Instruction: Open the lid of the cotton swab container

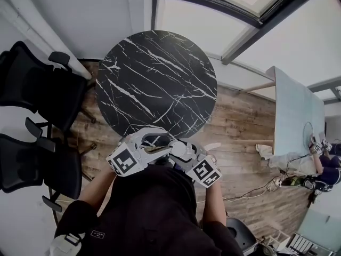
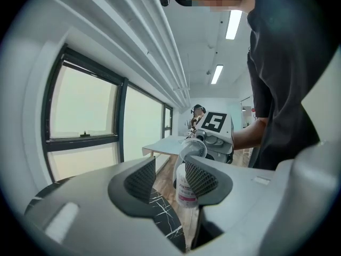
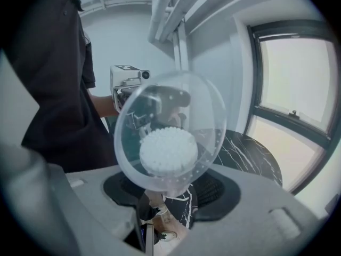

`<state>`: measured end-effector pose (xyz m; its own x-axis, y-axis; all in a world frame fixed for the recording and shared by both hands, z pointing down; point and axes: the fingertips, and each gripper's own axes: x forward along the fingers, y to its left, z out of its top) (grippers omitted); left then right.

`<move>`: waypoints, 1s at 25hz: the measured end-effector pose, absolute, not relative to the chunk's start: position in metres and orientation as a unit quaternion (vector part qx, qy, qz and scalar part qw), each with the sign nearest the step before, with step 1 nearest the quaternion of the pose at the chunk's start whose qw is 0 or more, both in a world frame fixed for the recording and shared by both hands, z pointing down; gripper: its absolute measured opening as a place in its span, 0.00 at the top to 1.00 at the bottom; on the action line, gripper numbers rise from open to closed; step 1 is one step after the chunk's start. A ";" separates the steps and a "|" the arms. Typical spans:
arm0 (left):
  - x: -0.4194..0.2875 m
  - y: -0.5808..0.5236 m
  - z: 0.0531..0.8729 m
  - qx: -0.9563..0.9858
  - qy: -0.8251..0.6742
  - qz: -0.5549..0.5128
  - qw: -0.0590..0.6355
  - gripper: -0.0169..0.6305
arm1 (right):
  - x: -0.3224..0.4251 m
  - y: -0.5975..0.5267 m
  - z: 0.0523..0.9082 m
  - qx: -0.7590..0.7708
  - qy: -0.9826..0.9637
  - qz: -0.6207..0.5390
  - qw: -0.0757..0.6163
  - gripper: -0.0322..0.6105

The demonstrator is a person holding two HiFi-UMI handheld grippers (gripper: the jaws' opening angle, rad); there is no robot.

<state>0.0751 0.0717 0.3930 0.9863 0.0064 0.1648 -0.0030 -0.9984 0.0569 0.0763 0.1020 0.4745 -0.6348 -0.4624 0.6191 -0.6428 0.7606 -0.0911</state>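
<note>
- Container (image 2: pixel 186 188) hung in the air over the table's (image 1: pixel 160 79) near edge, swabs (image 3: pixel 168 152) showing, clear lid (image 2: pixel 193 149) tipped up.
- Left gripper (image 2: pixel 170 177): fingers spread, nothing gripped, container just beyond them.
- Right gripper (image 3: pixel 169 191): fingers pinched the container's lower part.

Place: we take it for an office.
Seating: black swivel chairs (image 1: pixel 37 87) beside a round marble tabletop (image 1: pixel 160 79).
Floor: wood planks (image 1: pixel 240 116) throughout.
Further off: we see a long pale tabletop (image 1: pixel 295 111).
Walls, ceiling: wide windows (image 2: pixel 85 111), strip lights (image 2: pixel 233 24), white pipes (image 2: pixel 154 41) running overhead.
</note>
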 end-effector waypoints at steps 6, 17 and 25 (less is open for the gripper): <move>0.067 0.062 0.390 0.996 -0.043 0.059 0.053 0.75 | 0.090 0.096 0.481 0.352 -0.871 0.185 0.288 0.56; 0.058 0.057 0.399 0.993 -0.091 0.052 0.059 0.86 | 0.097 0.097 0.491 0.370 -0.858 0.203 0.293 0.56; 0.053 0.056 0.399 0.990 -0.119 0.042 0.070 0.93 | 0.099 0.098 0.493 0.379 -0.854 0.210 0.287 0.56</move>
<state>0.0528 0.0559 0.3990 0.9680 -0.2300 0.1005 -0.2418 -0.9618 0.1280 0.0989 0.0983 0.4930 -0.5481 -0.5272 0.6494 -0.7680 0.6248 -0.1409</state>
